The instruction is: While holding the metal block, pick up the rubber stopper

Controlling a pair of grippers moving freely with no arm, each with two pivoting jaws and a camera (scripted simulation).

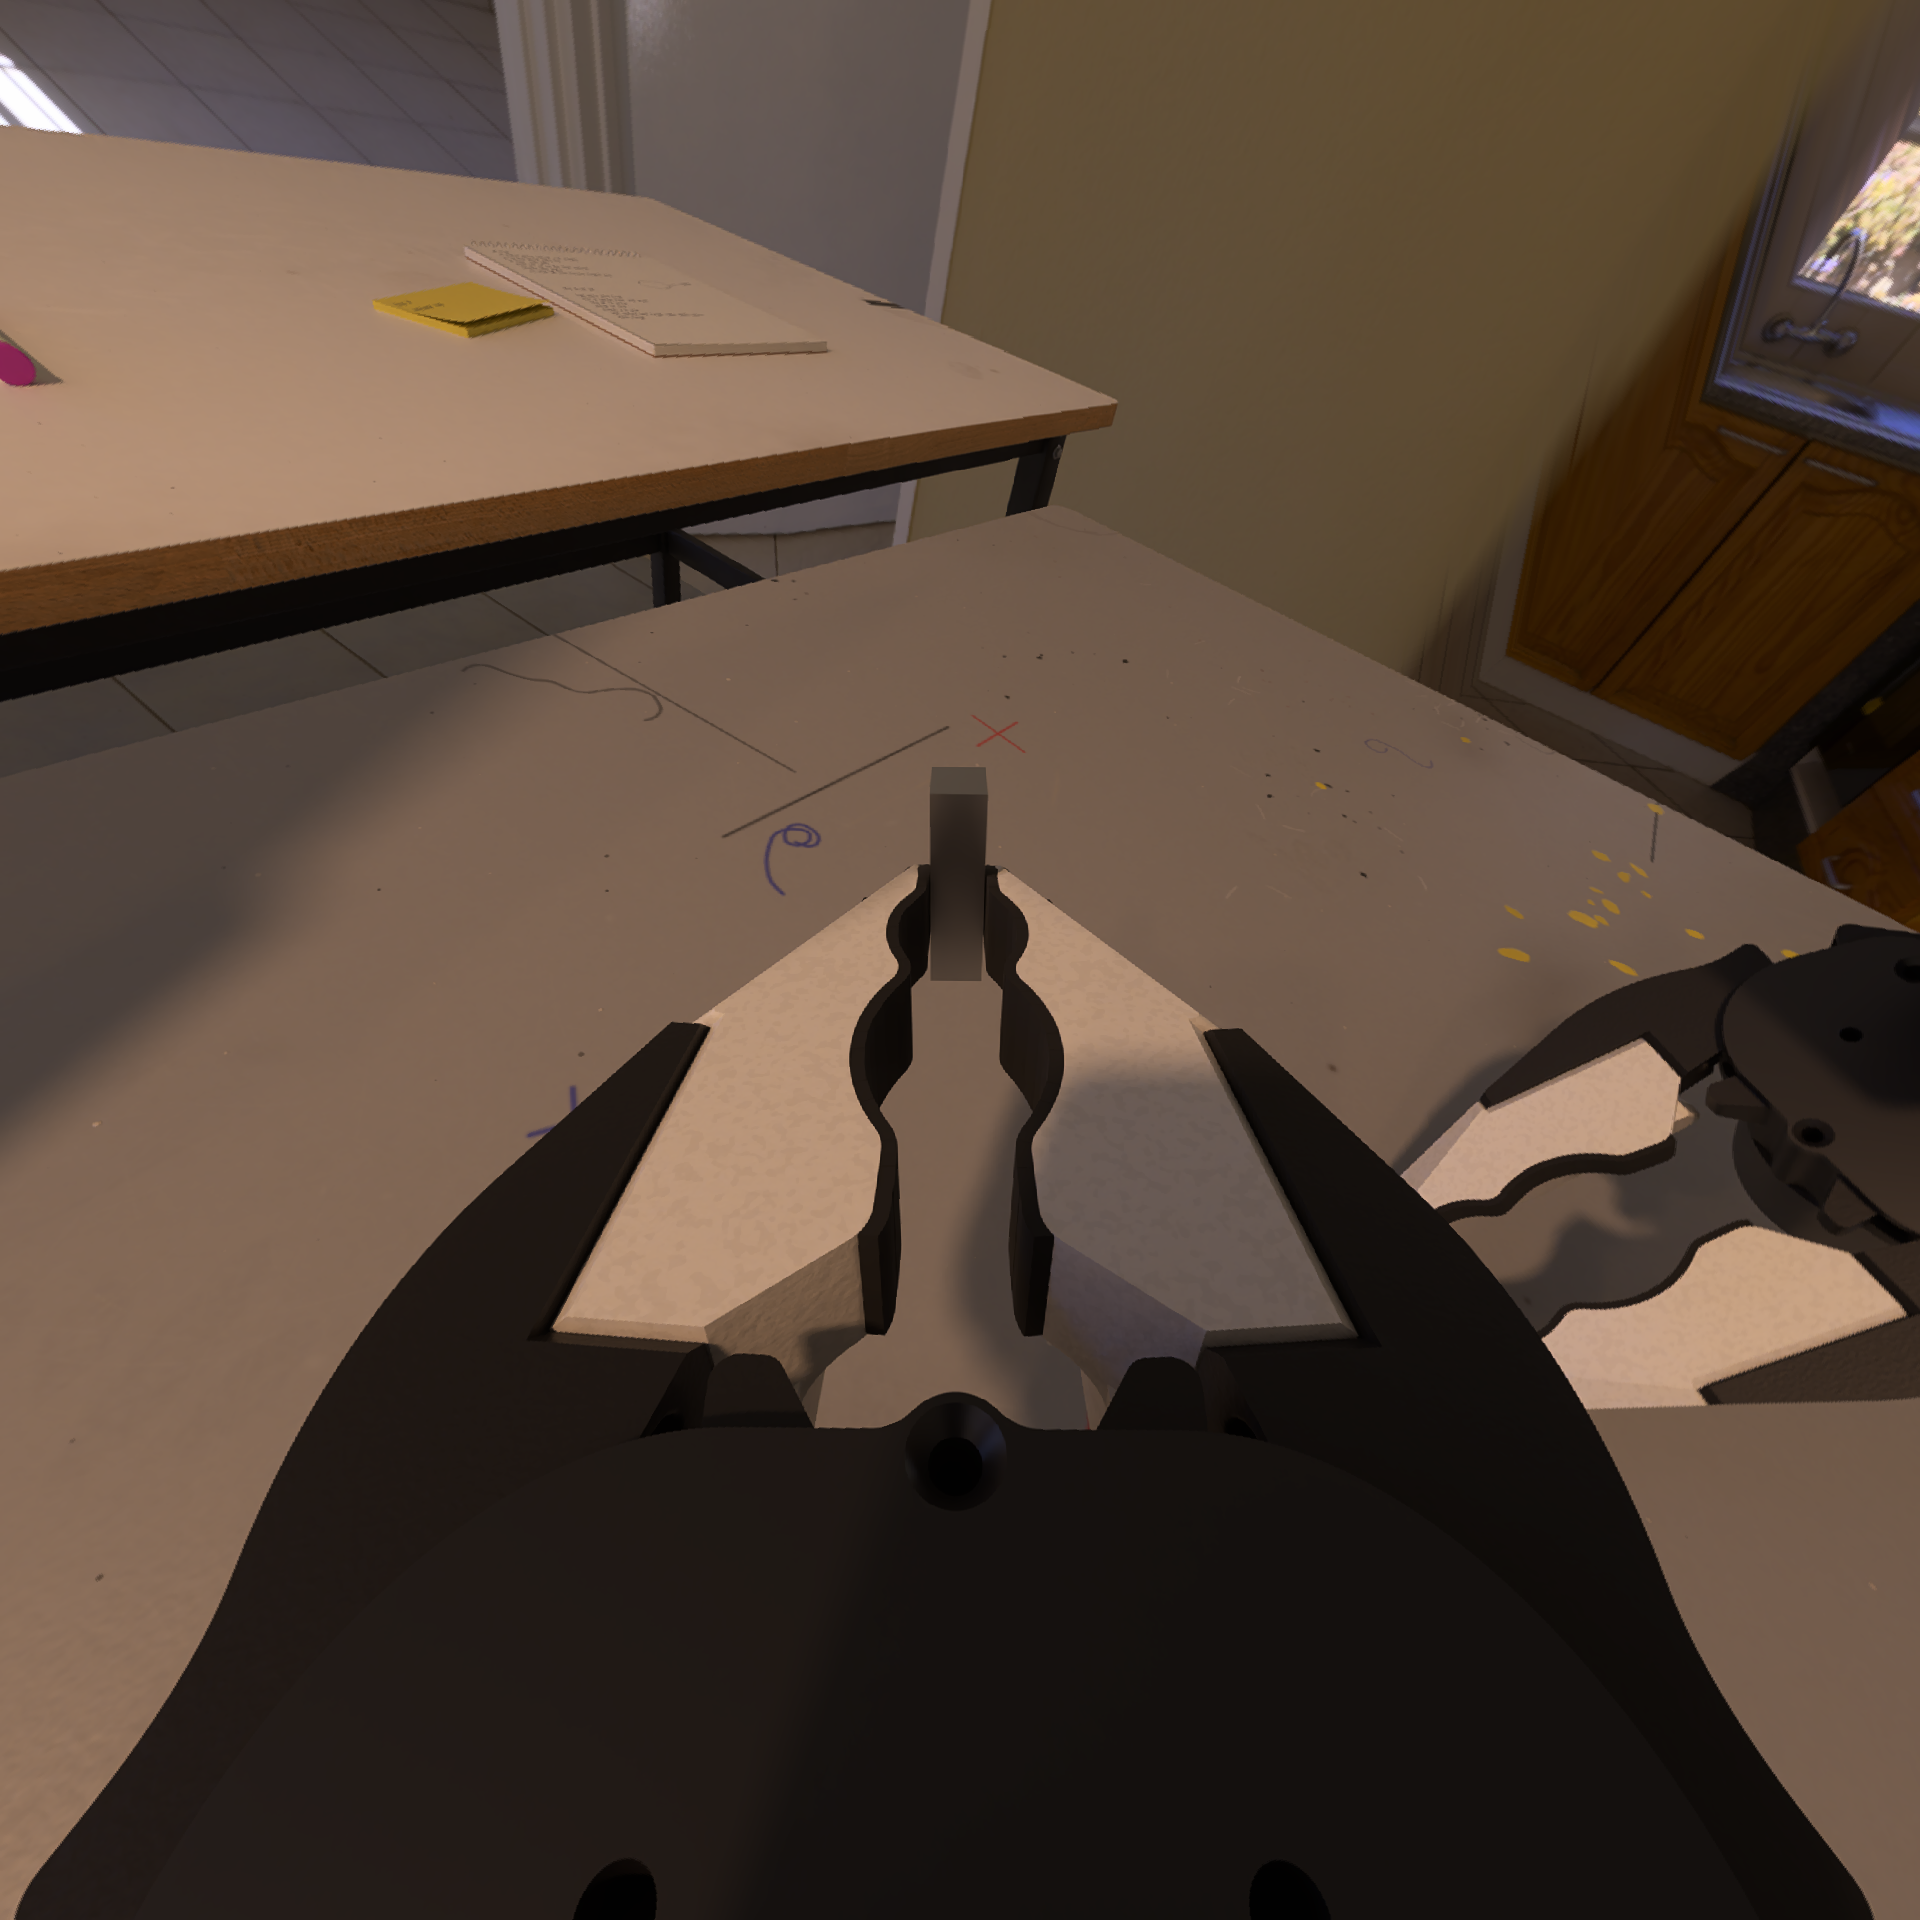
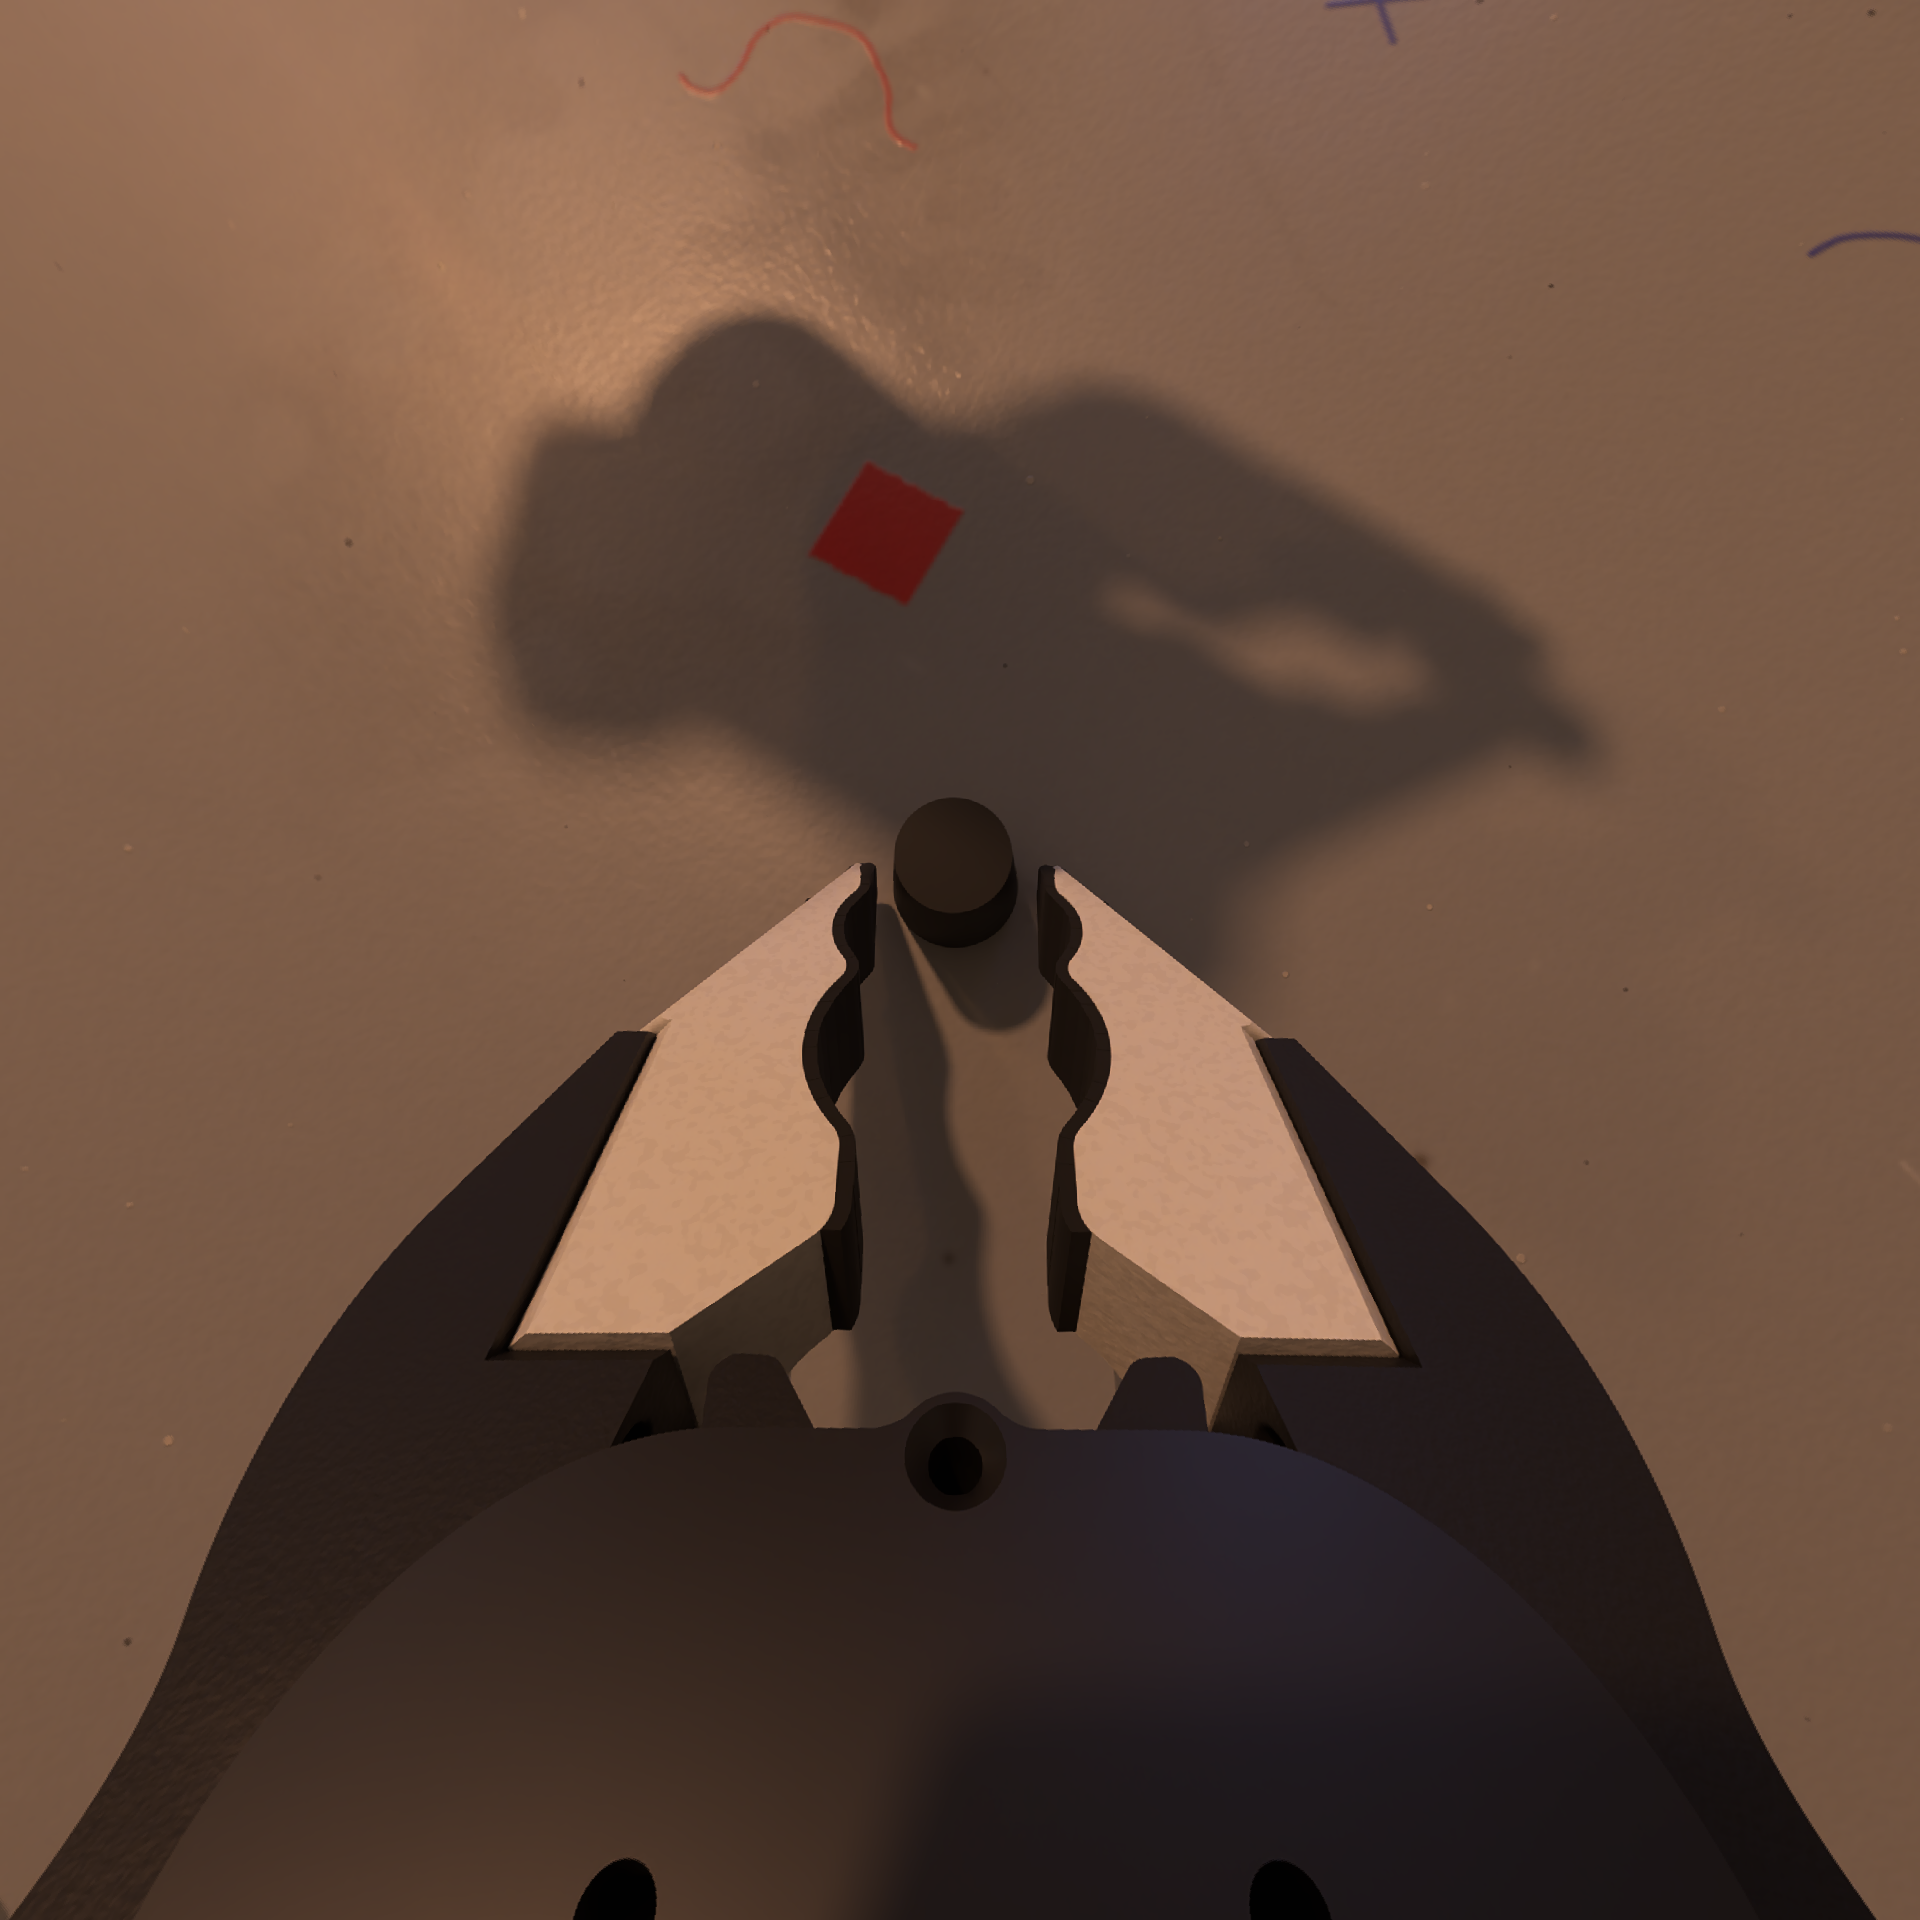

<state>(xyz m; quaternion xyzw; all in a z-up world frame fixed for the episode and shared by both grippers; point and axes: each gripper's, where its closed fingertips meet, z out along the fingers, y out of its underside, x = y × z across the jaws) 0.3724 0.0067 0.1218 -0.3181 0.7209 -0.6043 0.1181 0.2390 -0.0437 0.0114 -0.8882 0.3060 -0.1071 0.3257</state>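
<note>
Left claw [image 1: 957, 883] clamped on metal block [image 1: 957, 868], right claw [image 2: 956, 883] apart, rubber stopper [image 2: 953, 868] between its tips

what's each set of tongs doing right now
Left tongs: closed on the metal block, held upright above the table.
Right tongs: open, tips on either side of the rubber stopper, not gripping it.

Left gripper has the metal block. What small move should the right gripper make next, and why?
Probably close the right gripper: its open fingertips already flank the rubber stopper on the table, gaps either side. The left gripper grips the metal block.
</note>
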